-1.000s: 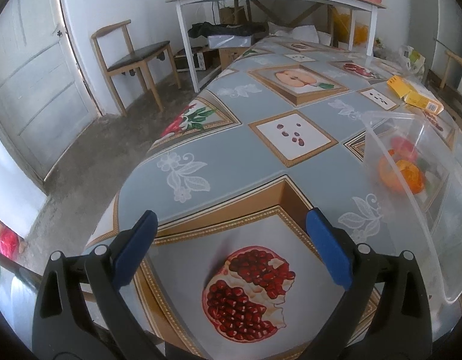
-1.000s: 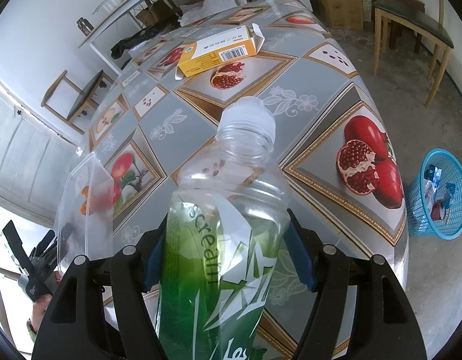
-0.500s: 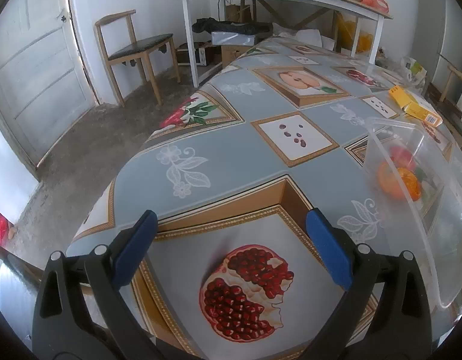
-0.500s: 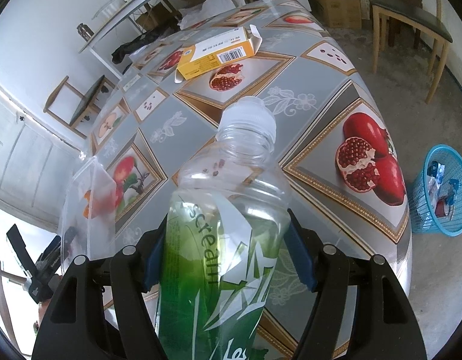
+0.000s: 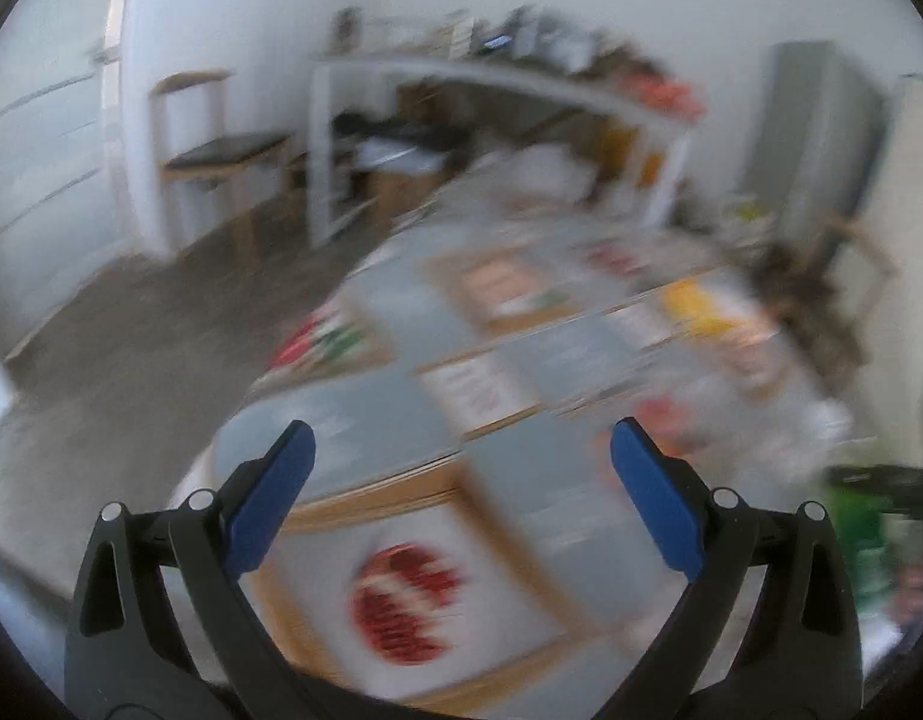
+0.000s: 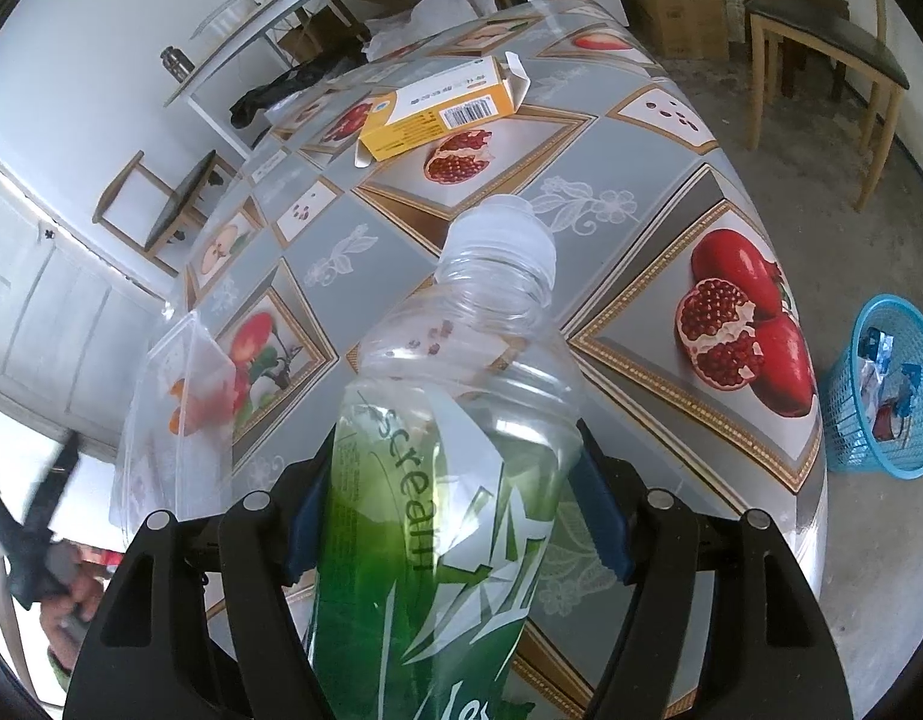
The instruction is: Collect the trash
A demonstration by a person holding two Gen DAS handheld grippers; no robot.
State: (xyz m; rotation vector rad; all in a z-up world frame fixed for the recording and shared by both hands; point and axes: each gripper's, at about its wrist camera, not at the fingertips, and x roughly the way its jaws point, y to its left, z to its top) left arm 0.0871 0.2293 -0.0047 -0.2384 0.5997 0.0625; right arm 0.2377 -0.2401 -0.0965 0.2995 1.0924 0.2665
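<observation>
While the right gripper (image 6: 455, 516) has its blue pads clamped on the green-label plastic bottle (image 6: 449, 480), cap pointing away over the table, the left gripper (image 5: 455, 492) hangs with its jaws wide and nothing between them. That left view is a total blur, so not much detail from it.

Under both is one long table (image 6: 641, 180) covered in a grey oilcloth with fruit pictures, pomegranates mostly. Just left of the bottle there's a clear plastic bag (image 6: 179, 396) standing on the cloth with something orange and red inside, can't tell what. Farther along the table lies one yellow and white carton (image 6: 437, 108), its end flap open.

On the concrete floor to the right, near the table's corner, sits one blue mesh basket (image 6: 881, 396) with a few wrappers already in it. Two wooden chairs that I can count: one far right (image 6: 821, 48), one over by the white door on the left (image 6: 167, 204). A white shelf table (image 6: 353, 0) along the far wall carries jars and clutter.
</observation>
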